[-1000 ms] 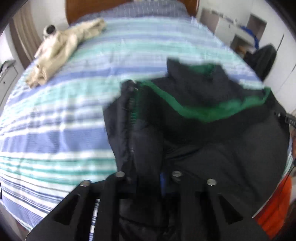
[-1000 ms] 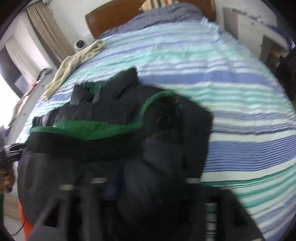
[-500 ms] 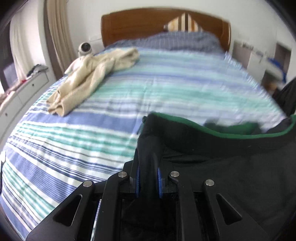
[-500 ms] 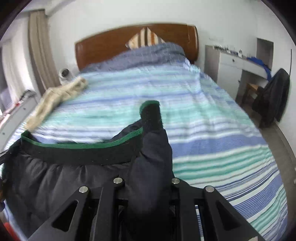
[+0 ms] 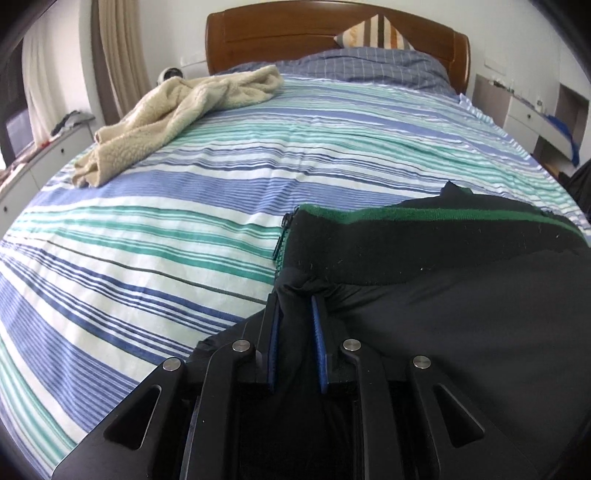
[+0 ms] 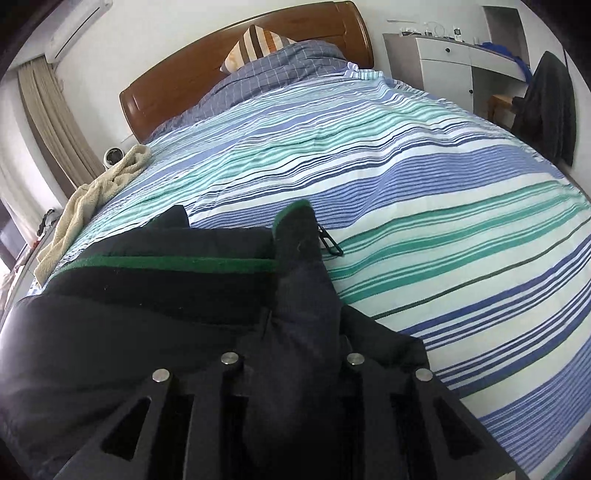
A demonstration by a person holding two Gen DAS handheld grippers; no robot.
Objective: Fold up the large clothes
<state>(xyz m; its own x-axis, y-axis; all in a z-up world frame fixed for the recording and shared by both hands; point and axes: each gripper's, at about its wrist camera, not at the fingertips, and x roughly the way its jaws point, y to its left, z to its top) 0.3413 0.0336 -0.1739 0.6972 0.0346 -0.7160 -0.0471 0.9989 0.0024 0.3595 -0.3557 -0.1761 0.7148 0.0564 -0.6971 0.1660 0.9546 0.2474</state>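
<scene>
Stretching across the near part of the striped bed (image 5: 229,206), the black jacket (image 5: 461,306) ran its long axis from one gripper to the other, its green-edged ribbed band (image 5: 424,216) forming the far border of the cloth. The left gripper (image 5: 295,321) sat at the jacket's left corner, beside the zipper edge (image 5: 280,243), its blue-padded fingers (image 5: 274,332) pinched on a fold of the black fabric, though the jaws were beginning to ease apart with the cloth between them. The right gripper (image 6: 301,332) held the opposite corner, where a bunched ridge of fabric rose straight ahead of it toward the upturned green-trimmed tip (image 6: 295,218) and the zipper pull (image 6: 328,242); its fingertips were buried in that fold, and its jaws, too, were starting to open around it. Both hands seemed equally close to the garment, each at its own end, so the coming move probably depended on the band lying level and taut between them on the bed before the corners were let go. A cream fleece garment (image 5: 177,114) lay well apart near the headboard (image 5: 332,26).
</scene>
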